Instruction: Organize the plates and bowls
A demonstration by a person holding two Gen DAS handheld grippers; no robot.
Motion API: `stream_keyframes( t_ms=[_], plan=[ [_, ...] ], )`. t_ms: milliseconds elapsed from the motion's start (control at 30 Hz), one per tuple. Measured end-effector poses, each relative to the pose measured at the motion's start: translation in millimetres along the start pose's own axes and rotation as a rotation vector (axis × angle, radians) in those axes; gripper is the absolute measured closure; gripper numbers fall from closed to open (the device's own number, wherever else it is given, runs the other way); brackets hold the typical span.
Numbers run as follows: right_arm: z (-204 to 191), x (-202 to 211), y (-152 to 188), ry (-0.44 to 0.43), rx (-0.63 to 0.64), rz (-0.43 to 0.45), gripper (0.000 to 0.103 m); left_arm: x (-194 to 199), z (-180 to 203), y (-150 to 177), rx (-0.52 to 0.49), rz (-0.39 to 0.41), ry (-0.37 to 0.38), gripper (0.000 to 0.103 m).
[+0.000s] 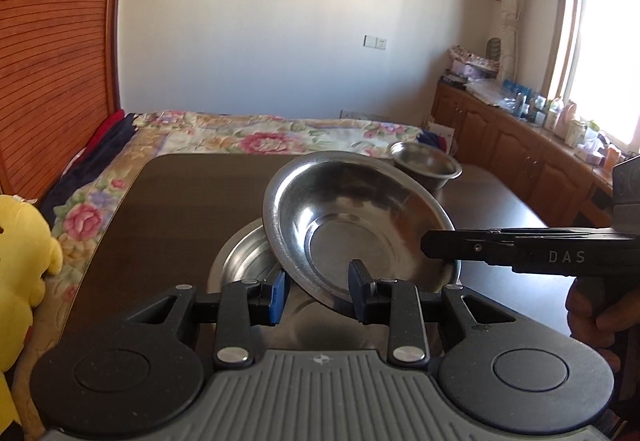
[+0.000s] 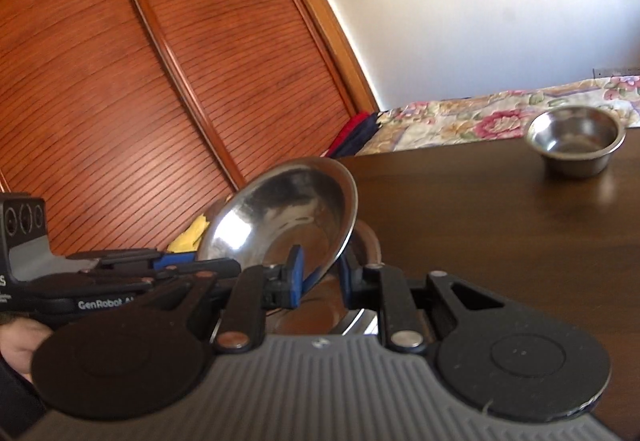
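Note:
A shallow steel plate (image 1: 360,217) hangs tilted above the dark table (image 1: 180,201). My left gripper (image 1: 320,293) is shut on its near rim, one pad under the wall and one finger inside the dish. My right gripper (image 2: 322,273) is shut on the same plate (image 2: 288,209), at another part of the rim, and reaches in from the right in the left wrist view (image 1: 426,245). The left gripper (image 2: 236,267) shows side-on at the plate's lower left. A second steel plate (image 1: 244,261) lies flat on the table beneath. A steel bowl (image 1: 426,163) (image 2: 576,141) stands farther back.
A bed with a floral cover (image 1: 240,133) borders the table's far edge. A yellow plush toy (image 1: 24,273) sits at the left. A wooden wardrobe (image 2: 140,81) stands behind, and low cabinets (image 1: 520,153) with clutter run along the right under a window.

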State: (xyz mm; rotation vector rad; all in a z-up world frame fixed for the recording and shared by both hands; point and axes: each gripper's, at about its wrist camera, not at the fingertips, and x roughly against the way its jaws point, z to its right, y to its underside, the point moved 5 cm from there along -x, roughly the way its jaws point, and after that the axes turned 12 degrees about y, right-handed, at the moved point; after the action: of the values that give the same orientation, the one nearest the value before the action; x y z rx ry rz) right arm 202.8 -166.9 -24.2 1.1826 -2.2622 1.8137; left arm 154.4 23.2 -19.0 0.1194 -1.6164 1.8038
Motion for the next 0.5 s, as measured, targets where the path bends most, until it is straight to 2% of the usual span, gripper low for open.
stream_keyframes(
  t_ms=[200, 500],
  plan=[
    [-8, -5, 7, -0.002, 0.024, -0.028, 0.083, -3, -14, 6, 0.017, -0.012, -0.020, 0.070],
    [-17, -12, 9, 0.048, 0.083, -0.048, 0.083, -9, -18, 11, 0.001, -0.030, -0.046, 0.070]
  ],
)
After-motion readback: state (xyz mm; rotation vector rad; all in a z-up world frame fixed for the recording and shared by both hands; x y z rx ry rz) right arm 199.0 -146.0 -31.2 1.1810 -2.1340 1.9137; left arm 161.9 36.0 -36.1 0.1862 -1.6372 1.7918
